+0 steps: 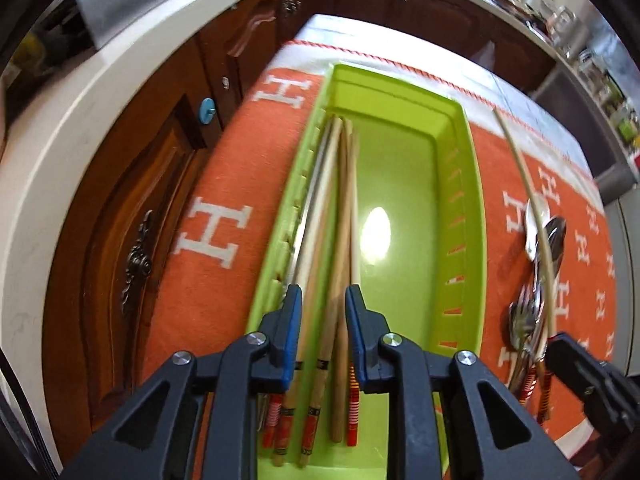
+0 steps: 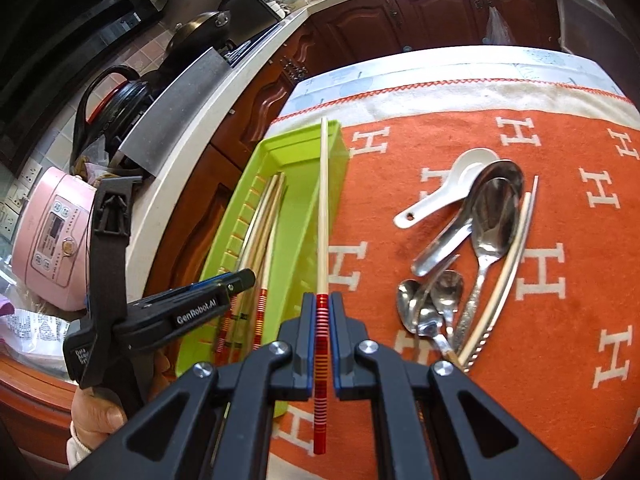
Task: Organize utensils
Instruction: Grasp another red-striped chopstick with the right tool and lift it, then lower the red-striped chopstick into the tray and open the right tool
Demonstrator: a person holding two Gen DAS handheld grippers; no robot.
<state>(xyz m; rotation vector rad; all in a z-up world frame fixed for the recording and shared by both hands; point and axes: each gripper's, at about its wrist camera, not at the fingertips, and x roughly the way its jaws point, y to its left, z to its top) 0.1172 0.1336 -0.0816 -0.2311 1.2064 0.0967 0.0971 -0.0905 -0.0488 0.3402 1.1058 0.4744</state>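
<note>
A lime-green tray (image 1: 476, 184) lies on the orange cloth, with several chopsticks (image 1: 344, 200) laid lengthwise along its left side. My left gripper (image 1: 324, 292) hovers over their handle ends, its blue pads a little apart and straddling them without clamping. The right wrist view shows this left gripper (image 2: 244, 278) above the tray (image 2: 298, 208). My right gripper (image 2: 323, 312) is shut on a pale chopstick with a red-striped handle (image 2: 323, 200), held over the tray's right edge. In the left wrist view the right gripper (image 1: 560, 346) appears at the lower right.
To the right of the tray, on the orange H-patterned cloth (image 2: 560, 208), lie a white ceramic spoon (image 2: 452, 184), several metal spoons (image 2: 492, 220) and pale chopsticks (image 2: 512, 264). Wooden cabinet doors (image 1: 132, 208) and a counter with a pink cooker (image 2: 52, 236) stand to the left.
</note>
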